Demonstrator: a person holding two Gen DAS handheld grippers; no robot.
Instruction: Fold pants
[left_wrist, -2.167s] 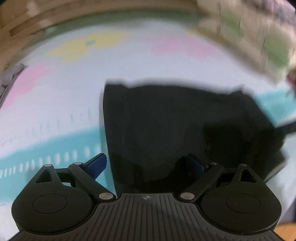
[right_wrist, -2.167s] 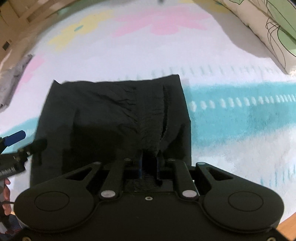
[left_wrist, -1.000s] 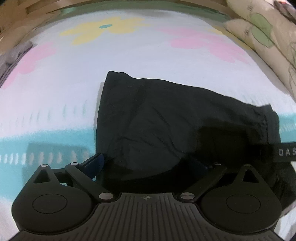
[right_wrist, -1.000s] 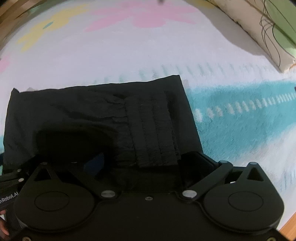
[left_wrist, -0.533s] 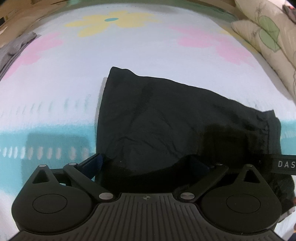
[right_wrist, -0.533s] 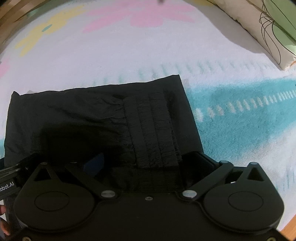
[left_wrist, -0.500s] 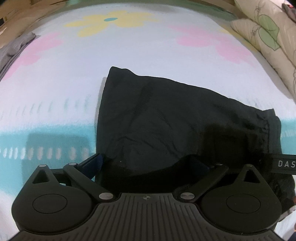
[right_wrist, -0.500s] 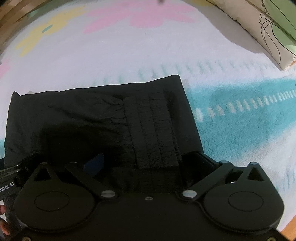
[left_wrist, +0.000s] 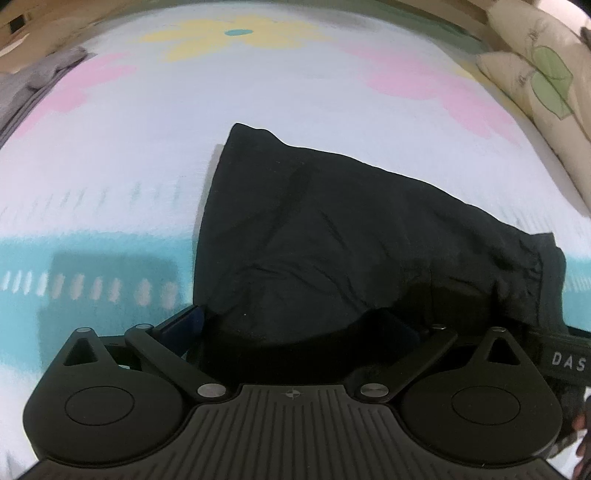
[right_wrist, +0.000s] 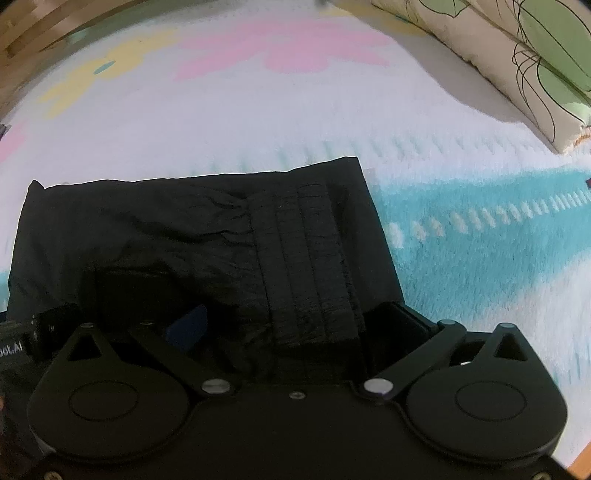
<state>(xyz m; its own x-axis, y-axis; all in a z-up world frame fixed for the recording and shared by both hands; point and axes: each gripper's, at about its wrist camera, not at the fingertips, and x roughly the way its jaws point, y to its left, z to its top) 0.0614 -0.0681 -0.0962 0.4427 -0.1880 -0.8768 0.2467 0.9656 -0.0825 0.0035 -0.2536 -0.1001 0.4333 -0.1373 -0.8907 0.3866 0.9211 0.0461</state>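
Black pants (left_wrist: 351, 236), folded into a compact bundle, lying on a white fleece blanket (left_wrist: 147, 147) printed with pink and yellow flowers and a teal band; the bundle sits across the teal band toward the blanket's near edge. Ribbed waistband (right_wrist: 306, 258) uppermost at the bundle's right end in the right wrist view. Left gripper (left_wrist: 299, 325): jaws spread wide over the near hem, nothing pinched; its right fingertip is lost against the dark cloth. Right gripper (right_wrist: 295, 321): jaws likewise spread, straddling the waistband's near end; contact with the cloth cannot be told. Patterned pillow (right_wrist: 517, 55) at the blanket's far right corner, cut off by the frame. Grey cloth (left_wrist: 33, 85) at the far left edge, blurred, kind unclear.
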